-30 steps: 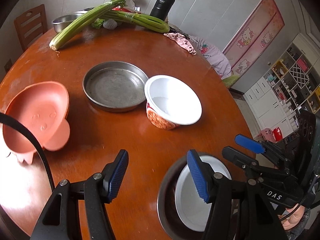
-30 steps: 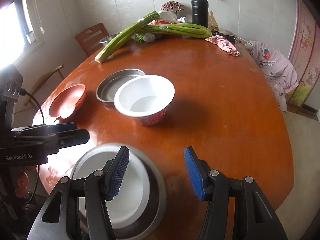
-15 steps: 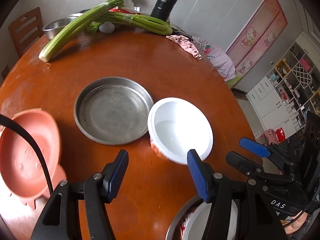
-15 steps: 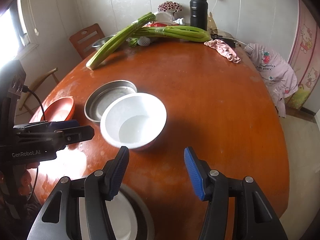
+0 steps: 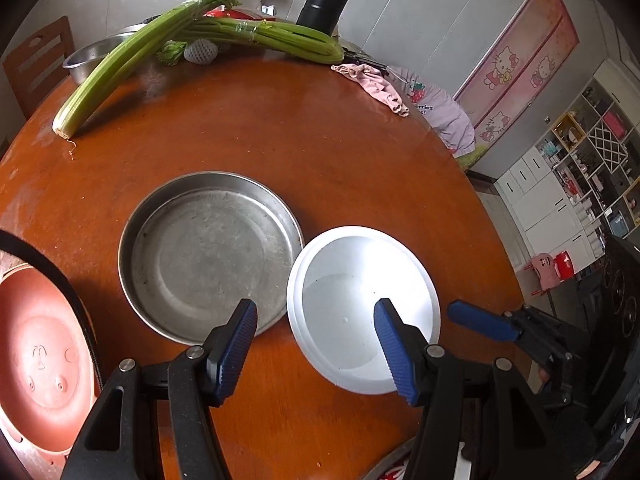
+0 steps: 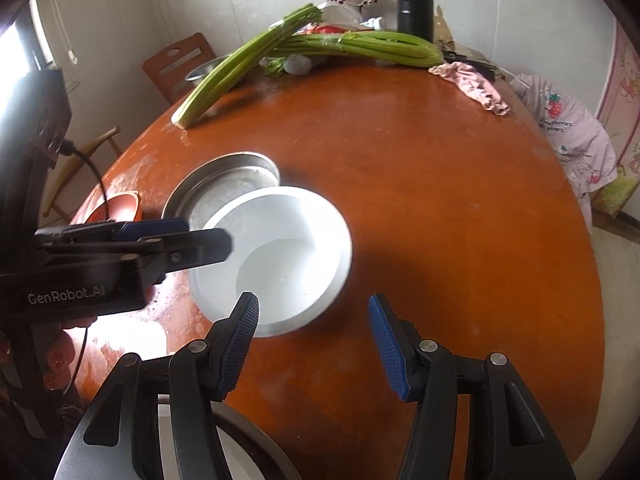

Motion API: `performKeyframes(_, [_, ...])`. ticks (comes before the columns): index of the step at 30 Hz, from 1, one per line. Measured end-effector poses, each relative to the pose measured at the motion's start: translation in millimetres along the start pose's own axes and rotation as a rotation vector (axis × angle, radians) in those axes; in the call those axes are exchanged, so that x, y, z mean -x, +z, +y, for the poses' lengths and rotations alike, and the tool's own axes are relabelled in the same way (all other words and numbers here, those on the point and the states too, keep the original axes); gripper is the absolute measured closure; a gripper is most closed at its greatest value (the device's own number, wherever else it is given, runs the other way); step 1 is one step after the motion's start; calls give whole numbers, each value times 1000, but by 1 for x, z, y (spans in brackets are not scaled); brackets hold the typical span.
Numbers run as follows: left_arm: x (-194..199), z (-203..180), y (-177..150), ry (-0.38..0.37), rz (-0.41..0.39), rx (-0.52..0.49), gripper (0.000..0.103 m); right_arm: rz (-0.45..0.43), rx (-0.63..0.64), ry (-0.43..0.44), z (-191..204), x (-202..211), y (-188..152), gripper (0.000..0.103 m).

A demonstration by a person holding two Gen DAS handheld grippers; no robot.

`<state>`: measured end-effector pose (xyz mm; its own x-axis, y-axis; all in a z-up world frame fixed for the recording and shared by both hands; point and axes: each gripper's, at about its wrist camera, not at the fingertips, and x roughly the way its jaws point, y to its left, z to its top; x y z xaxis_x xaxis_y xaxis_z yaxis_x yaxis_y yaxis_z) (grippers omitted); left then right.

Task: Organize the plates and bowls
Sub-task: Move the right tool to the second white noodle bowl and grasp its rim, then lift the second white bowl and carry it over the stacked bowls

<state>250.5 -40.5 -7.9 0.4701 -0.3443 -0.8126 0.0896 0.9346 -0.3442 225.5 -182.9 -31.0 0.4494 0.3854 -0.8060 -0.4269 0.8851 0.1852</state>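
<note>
- Presently the left gripper (image 5: 316,344) hangs over the near part of the round wooden table (image 5: 320,140), its blue-padded jaws spread with nothing between them but air.
- Its left pad sits over the near rim of the steel pan (image 5: 208,252); its right pad sits over the inside of the white bowl (image 5: 360,304). Whether either pad touches the dish below cannot be told.
- Likewise the right gripper (image 6: 314,340) has its jaws parted and holds nothing.
- Its left pad overlaps the near edge of the white bowl (image 6: 276,264) in the right wrist view, while its right pad is over bare tabletop to the right of the bowl.
- From the right wrist camera the left gripper shows side-on at the left, its tips reaching over the bowl's left rim.
- The white bowl stands upright and empty, just beside the steel pan (image 6: 224,184) on the pan's right; the two rims look to touch or nearly so.
- To the left of the pan, at the table's near left edge, lies a terracotta-coloured dish (image 5: 40,356) with a moulded face.
- Below the right gripper, at the near edge, part of a steel bowl (image 6: 256,448) shows with something white inside it.
- Far across the table lie long celery stalks (image 5: 132,60), a metal basin (image 5: 88,60), a black flask (image 5: 324,0) and a pink cloth (image 5: 376,84).
</note>
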Motion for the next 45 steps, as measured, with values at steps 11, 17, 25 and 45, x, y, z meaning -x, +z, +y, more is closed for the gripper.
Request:
performKeyframes(11, [-17,-5,3,-29,24,-8,62,16,9,36,5,-15,5,44])
performKeyframes(17, [-16,-6,0,-39,23,-3,62,33,2,42,7,-20,4,44])
performKeyframes(25, [-3,-8,-3,-32,-4,2,62,7,13,49,14,-7,5,44])
performKeyframes(45, [52,-26,-28,-33,-100,-39,62,-74,54,26,41,41,-10,43])
